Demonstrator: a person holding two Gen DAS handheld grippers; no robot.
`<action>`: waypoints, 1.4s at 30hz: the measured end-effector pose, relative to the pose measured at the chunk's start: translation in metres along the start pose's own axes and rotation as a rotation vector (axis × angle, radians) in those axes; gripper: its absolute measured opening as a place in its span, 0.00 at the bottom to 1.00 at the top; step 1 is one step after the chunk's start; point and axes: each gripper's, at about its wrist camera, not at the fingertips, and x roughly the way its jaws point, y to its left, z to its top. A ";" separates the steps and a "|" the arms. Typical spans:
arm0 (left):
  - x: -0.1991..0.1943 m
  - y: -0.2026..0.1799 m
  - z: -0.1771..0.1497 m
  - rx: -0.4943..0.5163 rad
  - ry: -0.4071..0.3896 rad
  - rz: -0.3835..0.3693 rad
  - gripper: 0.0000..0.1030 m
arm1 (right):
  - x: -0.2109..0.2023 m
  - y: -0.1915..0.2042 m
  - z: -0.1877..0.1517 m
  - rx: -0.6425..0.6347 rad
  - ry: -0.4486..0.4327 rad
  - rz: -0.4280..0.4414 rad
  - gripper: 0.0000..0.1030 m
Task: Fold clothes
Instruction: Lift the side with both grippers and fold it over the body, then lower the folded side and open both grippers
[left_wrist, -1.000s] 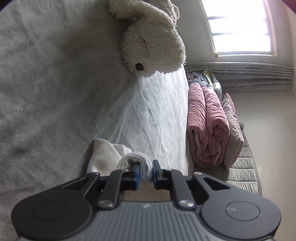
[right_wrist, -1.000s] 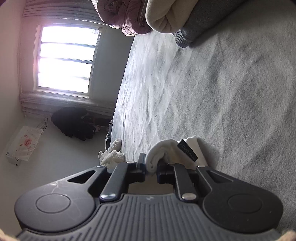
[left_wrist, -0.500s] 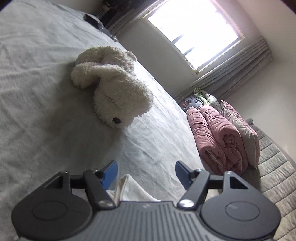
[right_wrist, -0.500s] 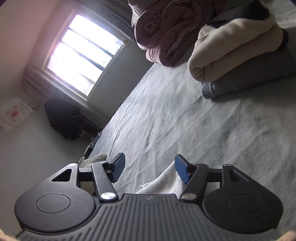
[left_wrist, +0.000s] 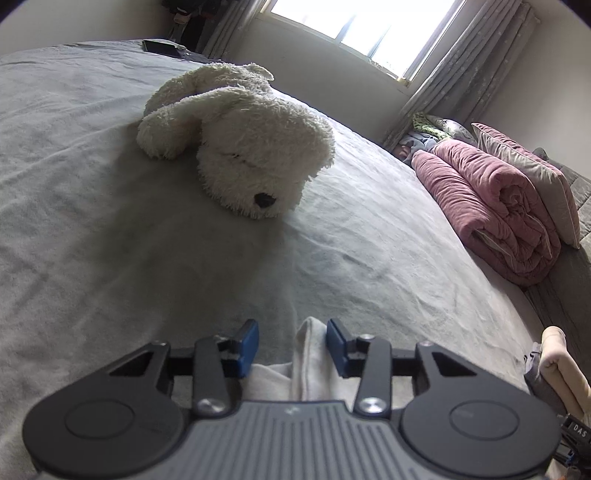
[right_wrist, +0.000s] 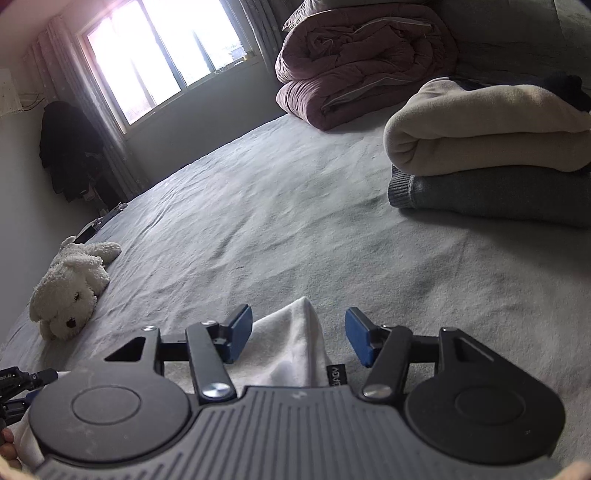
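A wide bed covered by a grey sheet (left_wrist: 110, 229) fills both views. At its far side a rolled pink quilt (left_wrist: 495, 210) is seen, with a grey-pink pillow (left_wrist: 532, 173) leaned against it; in the right wrist view the same quilt (right_wrist: 362, 62) lies beyond a stack in which a folded cream garment (right_wrist: 480, 129) is laid on a folded grey knit (right_wrist: 495, 192). A white plush dog (left_wrist: 240, 147) is sprawled on the sheet ahead of the left gripper, well apart from it, and appears small at the left edge of the right wrist view (right_wrist: 70, 288).

The white garment (left_wrist: 310, 362) being folded is spread on the sheet directly under both tools. The left gripper (left_wrist: 291, 341) is held partly open and nothing is clamped: a raised fold of the white cloth stands between the blue pads, close against the right pad (left_wrist: 338, 347) and apart from the left one. The right gripper (right_wrist: 299, 338) is spread wider, and nothing is gripped by it either; a pointed corner of the white garment (right_wrist: 295, 343) lies between its pads, nearer the left pad (right_wrist: 240, 332), with clear space on the right. A small dark label (right_wrist: 336, 374) is seen at the cloth's edge just below the right pad.
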 end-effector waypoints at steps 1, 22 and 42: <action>0.000 -0.001 -0.001 0.010 0.004 -0.008 0.18 | 0.003 0.001 -0.002 -0.008 0.011 0.000 0.28; 0.005 -0.022 -0.029 0.191 -0.136 0.155 0.06 | 0.030 0.036 -0.012 -0.275 -0.043 -0.151 0.13; -0.023 -0.100 -0.044 0.388 -0.175 0.029 0.85 | -0.004 0.115 -0.034 -0.464 -0.088 -0.017 0.65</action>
